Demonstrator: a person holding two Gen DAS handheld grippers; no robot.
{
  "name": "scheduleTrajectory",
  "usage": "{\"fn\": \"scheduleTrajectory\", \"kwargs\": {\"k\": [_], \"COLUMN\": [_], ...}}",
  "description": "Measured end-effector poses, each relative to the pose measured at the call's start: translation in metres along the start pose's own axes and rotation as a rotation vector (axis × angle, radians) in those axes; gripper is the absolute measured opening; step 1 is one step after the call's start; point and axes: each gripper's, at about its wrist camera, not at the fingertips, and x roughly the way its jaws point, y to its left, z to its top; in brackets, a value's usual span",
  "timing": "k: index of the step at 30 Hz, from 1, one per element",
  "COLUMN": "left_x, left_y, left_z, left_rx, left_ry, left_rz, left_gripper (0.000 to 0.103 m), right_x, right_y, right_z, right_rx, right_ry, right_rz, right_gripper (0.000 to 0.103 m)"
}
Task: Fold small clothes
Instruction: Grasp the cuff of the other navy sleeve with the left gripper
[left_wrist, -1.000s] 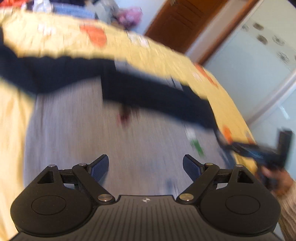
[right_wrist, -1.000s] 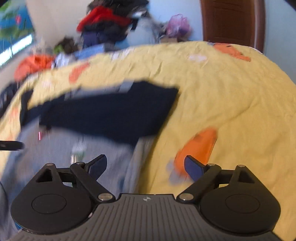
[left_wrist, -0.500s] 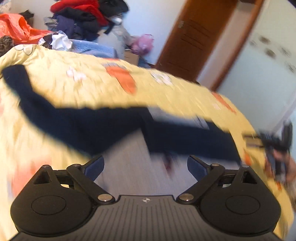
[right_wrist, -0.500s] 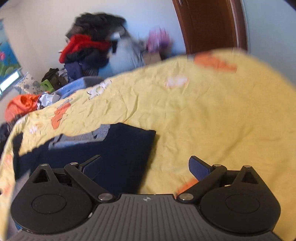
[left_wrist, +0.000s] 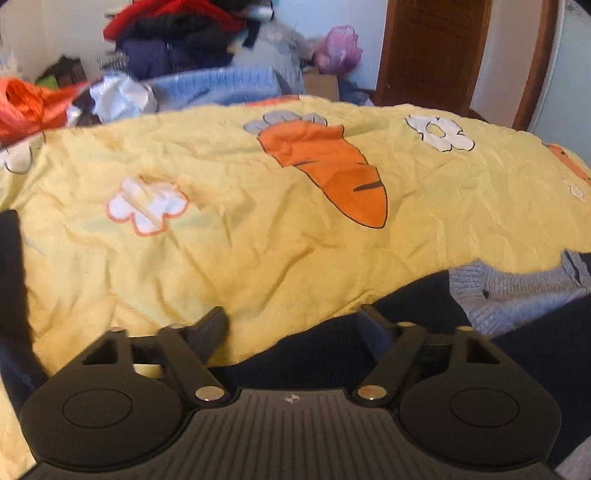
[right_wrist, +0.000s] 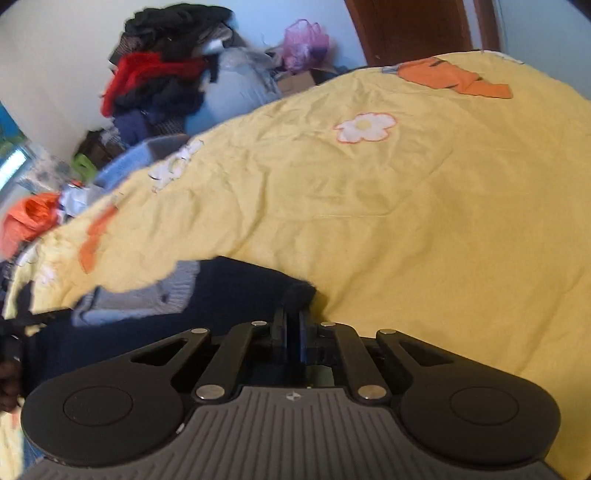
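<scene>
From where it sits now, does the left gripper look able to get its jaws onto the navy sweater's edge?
Probably yes. The left gripper is closing with the navy sweater edge between its jaws, nothing else on the yellow bedspread blocking it. The right gripper already pinches the far corner.

In the left wrist view, a sweater (left_wrist: 369, 354) is lying on the bed (left_wrist: 258, 258) along the lower edge of the frame, spreading toward the lower right, and the left claw (left_wrist: 295, 332) is closing over its near edge, one finger over the bedding and the other over the sweater. In the right wrist view, the right claw (right_wrist: 293, 317) is closing on the sweater's corner at lower centre, the rest stretching toward the lower left. A heap of clothes (right_wrist: 162, 74) is sitting behind the bed at upper left, and a door (left_wrist: 432, 51) is standing at upper right.
</scene>
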Motion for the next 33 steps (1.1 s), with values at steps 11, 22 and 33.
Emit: {"fn": "scheduleTrajectory", "kwargs": {"k": [11,22,33], "left_x": [-0.013,-0.106,-0.176], "left_y": [0.045,0.069,-0.017], "left_z": [-0.02,-0.048,-0.199], "left_rx": [-0.074,-0.227,-0.285], "left_ry": [-0.124,-0.088,-0.049], "left_rz": [0.247,0.049,-0.218], "left_gripper": [0.042,0.087,0.091], "right_x": [0.0,-0.069,-0.073], "right_y": [-0.014,-0.004,0.02], "right_z": [0.045,-0.006,-0.084], "right_rx": [0.066,-0.059,-0.113], "right_ry": [-0.091,-0.049,0.071], "right_rz": [0.003,0.149,0.109], "right_gripper": [0.009,0.061,0.054]}}
